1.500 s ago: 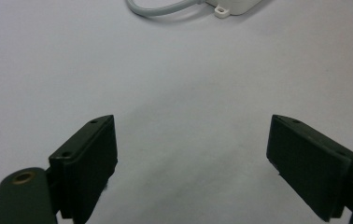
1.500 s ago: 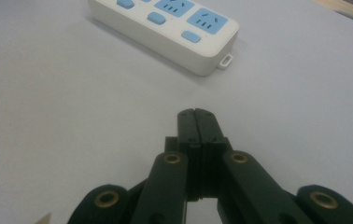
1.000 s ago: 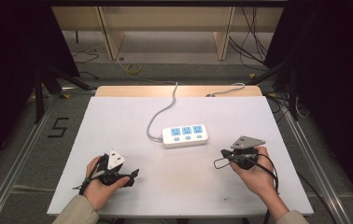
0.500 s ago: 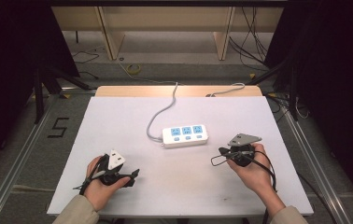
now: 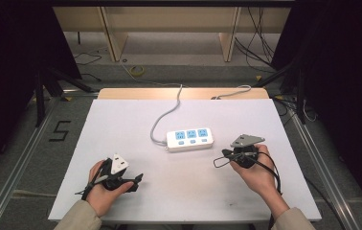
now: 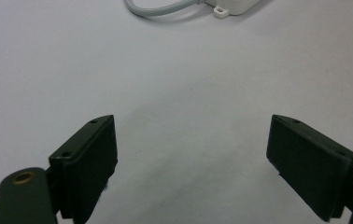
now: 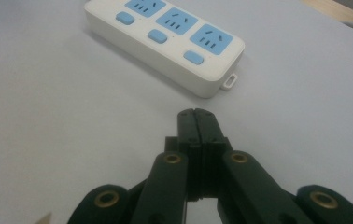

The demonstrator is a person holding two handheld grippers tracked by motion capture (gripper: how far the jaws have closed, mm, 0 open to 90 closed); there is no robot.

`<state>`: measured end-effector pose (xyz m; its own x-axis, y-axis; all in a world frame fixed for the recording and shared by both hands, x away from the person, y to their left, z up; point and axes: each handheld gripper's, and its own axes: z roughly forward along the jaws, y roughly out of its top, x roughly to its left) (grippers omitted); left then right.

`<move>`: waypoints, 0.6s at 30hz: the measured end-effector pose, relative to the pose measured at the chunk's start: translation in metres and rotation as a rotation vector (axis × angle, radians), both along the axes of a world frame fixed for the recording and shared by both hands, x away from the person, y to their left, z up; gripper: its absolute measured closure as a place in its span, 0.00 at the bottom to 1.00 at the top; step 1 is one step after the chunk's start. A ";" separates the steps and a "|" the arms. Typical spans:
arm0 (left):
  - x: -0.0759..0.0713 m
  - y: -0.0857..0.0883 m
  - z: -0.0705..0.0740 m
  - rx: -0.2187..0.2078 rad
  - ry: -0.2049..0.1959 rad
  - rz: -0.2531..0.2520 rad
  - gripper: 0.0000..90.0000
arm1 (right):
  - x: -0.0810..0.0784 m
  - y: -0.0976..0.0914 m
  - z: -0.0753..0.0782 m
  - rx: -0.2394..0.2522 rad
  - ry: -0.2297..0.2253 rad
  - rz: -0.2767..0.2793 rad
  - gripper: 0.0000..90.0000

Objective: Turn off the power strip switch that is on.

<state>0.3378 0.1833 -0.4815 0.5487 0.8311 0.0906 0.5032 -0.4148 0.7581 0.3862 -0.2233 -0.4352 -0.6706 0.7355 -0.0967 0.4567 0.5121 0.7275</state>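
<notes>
A white power strip [image 5: 190, 139] with three blue sockets and blue switches lies in the middle of the white table [image 5: 121, 124]; its grey cable [image 5: 164, 118] runs off the far edge. In the right gripper view the strip [image 7: 165, 39] lies just ahead of my right gripper [image 7: 196, 115], whose jaws are pressed together with nothing between them. In the high view that gripper [image 5: 226, 154] sits a little right of the strip. My left gripper [image 5: 138, 177] rests near the front left; its jaws [image 6: 191, 158] stand wide open over bare table, the strip's corner [image 6: 233, 5] far ahead.
A second white cable [image 5: 231, 92] lies at the table's far right edge. Beyond the table stand wooden shelf legs [image 5: 109, 33] and floor cables [image 5: 136, 71]. Metal rails [image 5: 18, 163] run along both sides of the table.
The right gripper has shifted slightly toward the power strip. The left hand has stayed put.
</notes>
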 end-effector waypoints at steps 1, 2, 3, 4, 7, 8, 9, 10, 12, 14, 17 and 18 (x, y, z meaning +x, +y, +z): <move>0.000 0.000 0.000 0.001 0.000 0.000 0.18 | 0.000 0.000 0.000 0.000 -0.002 -0.001 1.00; 0.000 0.000 0.000 0.000 0.000 0.000 0.18 | 0.001 0.001 0.000 0.002 0.000 -0.001 1.00; 0.000 0.000 0.000 0.000 0.000 0.000 0.18 | 0.001 0.001 0.000 -0.001 0.001 0.000 1.00; 0.000 0.000 0.000 0.000 0.000 0.000 0.18 | 0.001 0.001 0.000 0.002 0.004 -0.003 1.00; 0.000 0.000 0.000 0.000 -0.001 -0.001 0.18 | 0.003 0.002 0.001 -0.001 0.004 -0.001 1.00; 0.000 0.000 0.000 0.001 -0.001 -0.001 0.18 | 0.003 0.002 0.001 -0.001 0.006 -0.004 1.00; 0.000 0.000 0.000 -0.001 -0.002 -0.001 0.18 | 0.004 0.003 0.001 -0.001 0.005 -0.002 1.00; 0.000 0.000 0.000 0.000 -0.001 -0.001 0.18 | 0.004 0.003 0.001 -0.003 0.005 -0.003 1.00; 0.000 0.000 0.000 0.000 -0.001 0.000 0.18 | 0.005 0.004 0.001 -0.003 0.006 0.000 1.00; 0.000 0.000 0.000 -0.001 -0.002 0.000 0.18 | 0.006 0.005 0.002 -0.001 0.006 -0.003 1.00; 0.000 0.000 0.000 -0.001 -0.002 0.000 0.18 | 0.007 0.006 0.003 -0.003 0.006 0.001 1.00; 0.000 0.000 0.000 -0.001 -0.002 0.000 0.18 | 0.008 0.007 0.003 -0.004 0.007 0.002 1.00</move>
